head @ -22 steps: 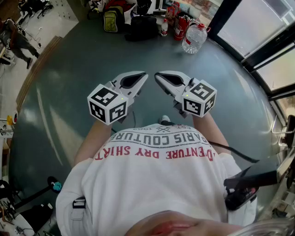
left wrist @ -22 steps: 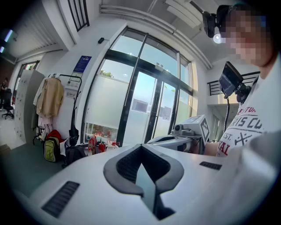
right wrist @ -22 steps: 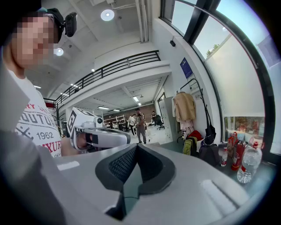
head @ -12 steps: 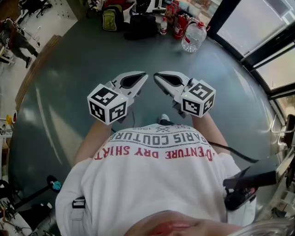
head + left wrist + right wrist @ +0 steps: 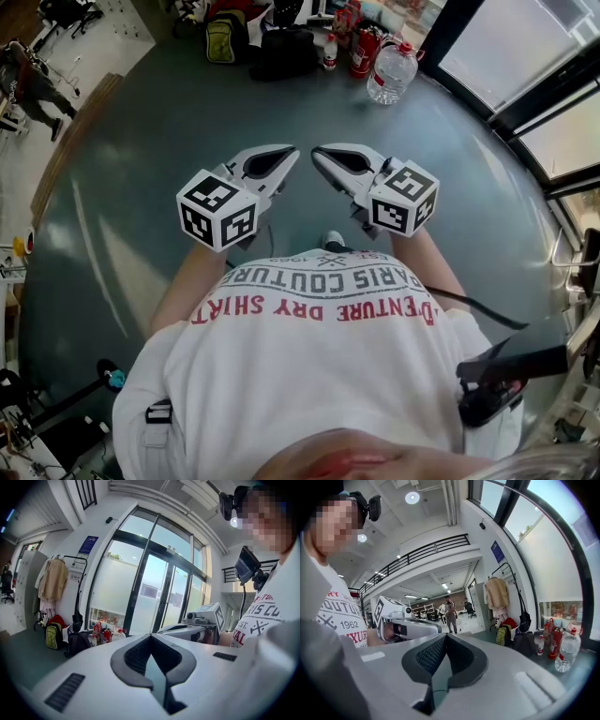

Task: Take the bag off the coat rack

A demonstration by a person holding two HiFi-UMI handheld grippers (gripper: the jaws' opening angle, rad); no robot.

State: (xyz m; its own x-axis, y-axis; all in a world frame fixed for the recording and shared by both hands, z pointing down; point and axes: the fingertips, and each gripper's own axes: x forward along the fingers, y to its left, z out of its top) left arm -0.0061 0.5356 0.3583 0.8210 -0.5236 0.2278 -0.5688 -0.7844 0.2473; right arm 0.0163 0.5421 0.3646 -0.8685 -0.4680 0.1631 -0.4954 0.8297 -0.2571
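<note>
A black coat rack (image 5: 76, 569) stands far off by the glass wall. A slim black bag (image 5: 77, 619) hangs from it beside a beige coat (image 5: 52, 579). The right gripper view shows the same rack (image 5: 506, 569), bag (image 5: 525, 619) and coat (image 5: 497, 592). In the head view my left gripper (image 5: 292, 151) and right gripper (image 5: 317, 153) are held side by side in front of my chest, tips nearly touching, several steps from the rack. Both are shut with nothing between the jaws, as the left gripper (image 5: 151, 637) and right gripper (image 5: 446, 636) also show in their own views.
On the grey floor ahead lie a green-yellow backpack (image 5: 221, 39), a black bag (image 5: 286, 52), red fire extinguishers (image 5: 362, 52) and a large water bottle (image 5: 392, 73). Glass doors (image 5: 154, 592) line the wall. A person (image 5: 450, 613) stands far back in the hall.
The head view has shifted very slightly; both grippers keep the same pose and stay shut.
</note>
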